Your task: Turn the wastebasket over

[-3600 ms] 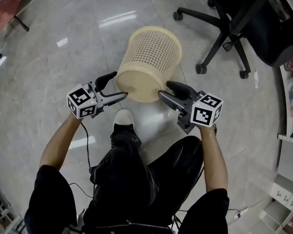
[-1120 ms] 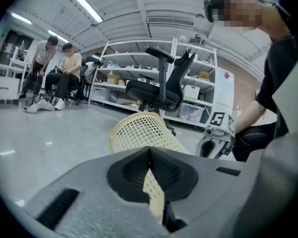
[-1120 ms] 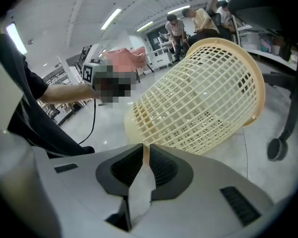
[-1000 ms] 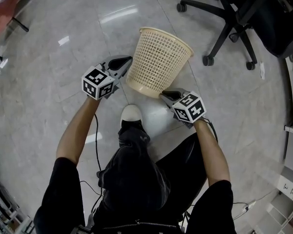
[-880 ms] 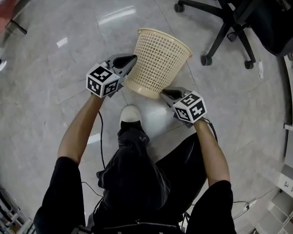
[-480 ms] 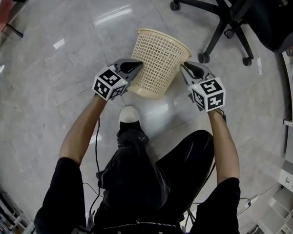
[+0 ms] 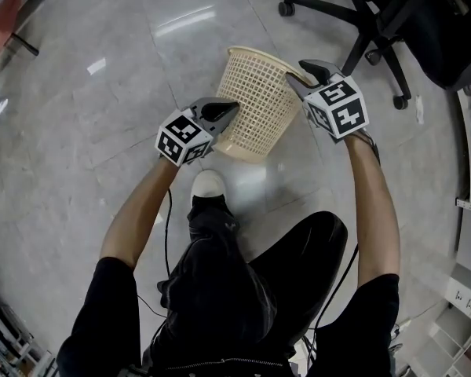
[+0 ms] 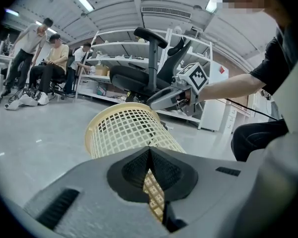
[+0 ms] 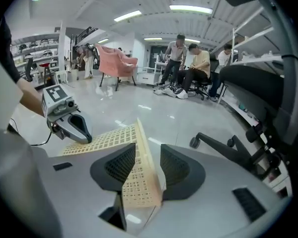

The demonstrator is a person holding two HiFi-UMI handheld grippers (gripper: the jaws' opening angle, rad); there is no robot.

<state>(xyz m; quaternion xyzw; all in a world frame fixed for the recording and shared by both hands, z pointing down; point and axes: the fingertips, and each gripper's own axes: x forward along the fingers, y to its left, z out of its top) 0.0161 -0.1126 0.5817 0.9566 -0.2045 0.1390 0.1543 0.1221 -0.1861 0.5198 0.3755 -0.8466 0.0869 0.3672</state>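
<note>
The cream lattice wastebasket (image 7: 255,93) stands tilted on the floor, its mouth facing up and away from me. My left gripper (image 7: 234,107) is shut on its lower edge on the near left; lattice (image 8: 154,195) shows in the gap behind the touching pads (image 8: 139,165). My right gripper (image 7: 298,73) is up at the right side of the rim. Its jaws are opening, and the rim and wall (image 9: 134,182) run between the pads without being pressed. The left gripper view shows the basket's rim (image 8: 124,130) and the right gripper (image 8: 164,97) behind it.
A black office chair's star base (image 7: 361,30) stands just right of and beyond the basket, one caster (image 9: 194,142) close by. My white shoe (image 7: 209,185) is on the floor below the basket. People sit in the background (image 8: 44,68); a pink armchair (image 9: 119,63) is far off.
The right gripper let go of the basket's bottom edge, rose and swung to the rim with its jaws wider. The left gripper shifted slightly right, still shut, and the basket tipped more upright.
</note>
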